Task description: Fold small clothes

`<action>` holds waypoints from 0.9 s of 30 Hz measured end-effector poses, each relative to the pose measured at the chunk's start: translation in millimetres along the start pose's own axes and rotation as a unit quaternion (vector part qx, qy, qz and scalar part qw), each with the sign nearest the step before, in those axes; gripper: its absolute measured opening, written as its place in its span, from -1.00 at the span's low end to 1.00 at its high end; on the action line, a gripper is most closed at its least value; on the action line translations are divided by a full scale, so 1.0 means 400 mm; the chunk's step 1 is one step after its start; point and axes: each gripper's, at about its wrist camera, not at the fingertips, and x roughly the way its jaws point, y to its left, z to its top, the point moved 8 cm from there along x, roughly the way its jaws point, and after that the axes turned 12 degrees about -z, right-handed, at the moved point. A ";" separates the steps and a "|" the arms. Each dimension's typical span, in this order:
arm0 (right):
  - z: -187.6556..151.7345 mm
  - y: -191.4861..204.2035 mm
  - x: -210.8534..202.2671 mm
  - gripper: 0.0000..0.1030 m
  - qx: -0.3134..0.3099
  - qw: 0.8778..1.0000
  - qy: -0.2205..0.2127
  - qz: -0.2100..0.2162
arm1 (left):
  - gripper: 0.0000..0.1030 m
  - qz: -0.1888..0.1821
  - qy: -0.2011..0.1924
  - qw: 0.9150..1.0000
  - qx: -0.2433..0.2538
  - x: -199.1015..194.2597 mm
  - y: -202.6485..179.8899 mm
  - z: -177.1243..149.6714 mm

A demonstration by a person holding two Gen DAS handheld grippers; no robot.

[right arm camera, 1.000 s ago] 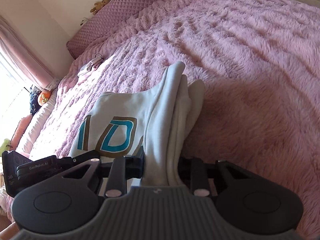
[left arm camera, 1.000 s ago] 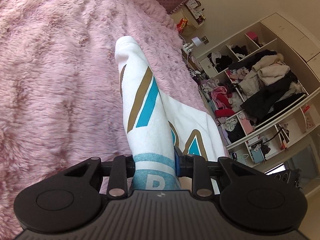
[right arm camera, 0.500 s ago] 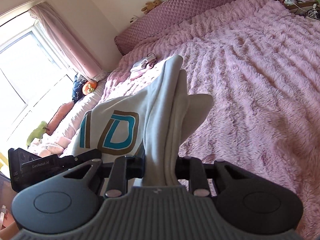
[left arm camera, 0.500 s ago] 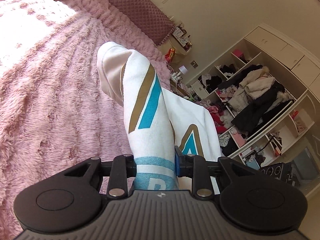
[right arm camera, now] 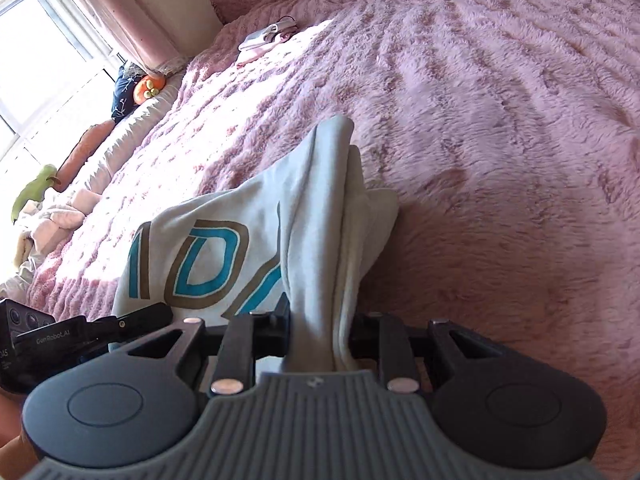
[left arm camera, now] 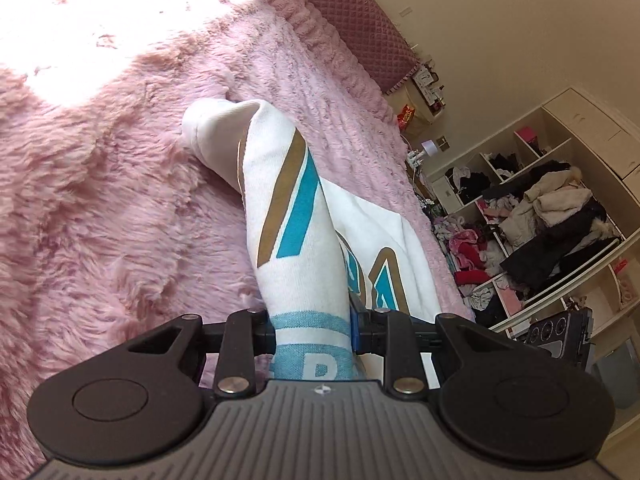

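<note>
Both grippers, left gripper [left arm camera: 312, 330] and right gripper [right arm camera: 320, 330], clamp the white sweatshirt [left arm camera: 294, 216] above the pink blanket [left arm camera: 100, 208].

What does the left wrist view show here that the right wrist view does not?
Only the left wrist view: open shelves stuffed with clothes along the wall, and a quilted headboard. Only the right wrist view: a sunlit window, a small folded garment lying far up the bed, and the left gripper. Both: the white sweatshirt with teal and gold lettering, clamped in each gripper, over the pink fluffy blanket.
</note>
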 end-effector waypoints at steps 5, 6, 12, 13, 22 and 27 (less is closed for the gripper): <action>-0.011 -0.040 0.048 0.02 -0.009 1.000 -0.013 -0.020 | -0.25 -0.051 -0.003 0.996 -0.079 0.001 0.088 0.018; -0.008 -0.043 0.046 0.05 -0.022 0.999 -0.015 -0.019 | -0.25 -0.059 0.001 0.994 -0.090 -0.002 0.092 0.027; 0.015 -0.047 -0.082 0.09 -0.073 0.993 -0.083 -0.037 | -0.16 -0.041 0.013 0.996 -0.076 -0.032 0.071 0.083; 0.009 -0.036 -0.120 0.09 -0.085 0.991 -0.100 -0.026 | -0.14 -0.037 0.017 0.997 -0.072 -0.029 0.070 0.088; -0.187 0.002 -0.184 0.08 -0.107 0.992 -0.056 0.021 | -0.27 -0.022 -0.045 0.996 -0.073 0.035 0.139 0.194; -0.223 -0.027 -0.165 0.04 -0.084 0.996 -0.038 0.023 | -0.71 0.008 -0.084 0.996 0.026 0.048 0.102 0.270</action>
